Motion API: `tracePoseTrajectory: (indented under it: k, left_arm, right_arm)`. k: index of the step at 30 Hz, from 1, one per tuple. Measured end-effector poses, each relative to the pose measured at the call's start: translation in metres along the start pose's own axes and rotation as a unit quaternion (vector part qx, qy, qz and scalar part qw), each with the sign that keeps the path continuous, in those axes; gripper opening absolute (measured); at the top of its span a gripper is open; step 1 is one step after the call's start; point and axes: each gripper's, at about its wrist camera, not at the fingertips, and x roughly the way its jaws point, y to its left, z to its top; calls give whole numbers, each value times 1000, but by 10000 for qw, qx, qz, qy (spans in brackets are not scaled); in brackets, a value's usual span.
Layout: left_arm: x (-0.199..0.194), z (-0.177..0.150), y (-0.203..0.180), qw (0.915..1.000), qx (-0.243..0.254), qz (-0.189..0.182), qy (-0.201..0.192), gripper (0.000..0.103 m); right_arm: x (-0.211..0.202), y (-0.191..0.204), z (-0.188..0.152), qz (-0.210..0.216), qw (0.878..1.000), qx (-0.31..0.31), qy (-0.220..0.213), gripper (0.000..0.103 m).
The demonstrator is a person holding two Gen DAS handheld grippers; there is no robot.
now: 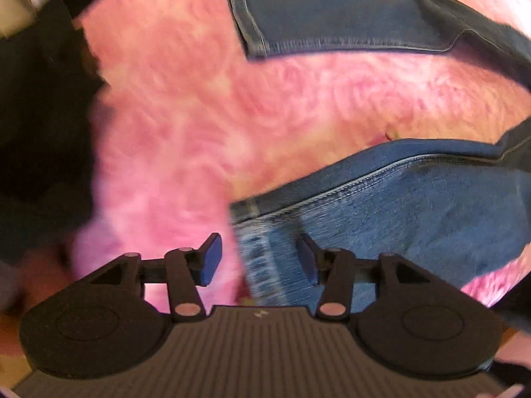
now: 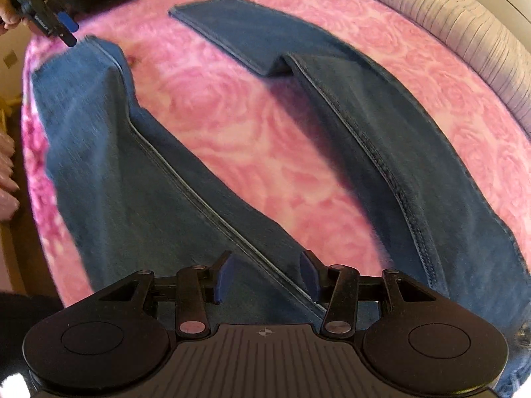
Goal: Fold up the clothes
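A pair of blue jeans point(image 2: 109, 172) lies spread on a pink rose-patterned blanket point(image 2: 252, 139), its two legs apart in a V. In the left wrist view the near leg's hem point(image 1: 262, 262) lies between the open jaws of my left gripper point(image 1: 260, 258), and the far leg point(image 1: 345, 20) lies flat at the top. My left gripper also shows in the right wrist view point(image 2: 68, 33) at the near leg's hem. My right gripper point(image 2: 265, 278) is open above the near leg's seam near the crotch, holding nothing.
A grey ribbed cushion point(image 2: 464, 20) borders the blanket at the upper right. Dark cloth point(image 1: 36, 126) lies along the blanket's left edge in the left wrist view. The blanket's edge drops off at the left point(image 2: 30, 132).
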Motion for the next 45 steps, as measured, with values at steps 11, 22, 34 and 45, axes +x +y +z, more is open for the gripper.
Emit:
tracePoseTrajectory:
  k: [11,22,34,45]
  left_arm:
    - [-34,28,22,9989,13,-328,-325,9]
    - [-29,25,-16,9877,1336,788,177,26]
    - [-62,81,-262,9231,3719,-27,-975,34]
    - [-16,141,-546,8233,5164,-1820,-1501,42]
  right_arm:
    - [-13,-16,-49,-836,9867,1303,489,50]
    - [-60,-15,-145,-1292,9248,3507,710,54]
    - [-119,-98,-240,-1968,8730,4455,276,57]
    - [-103,-235,-286,-1257,9146,3809,-513,57]
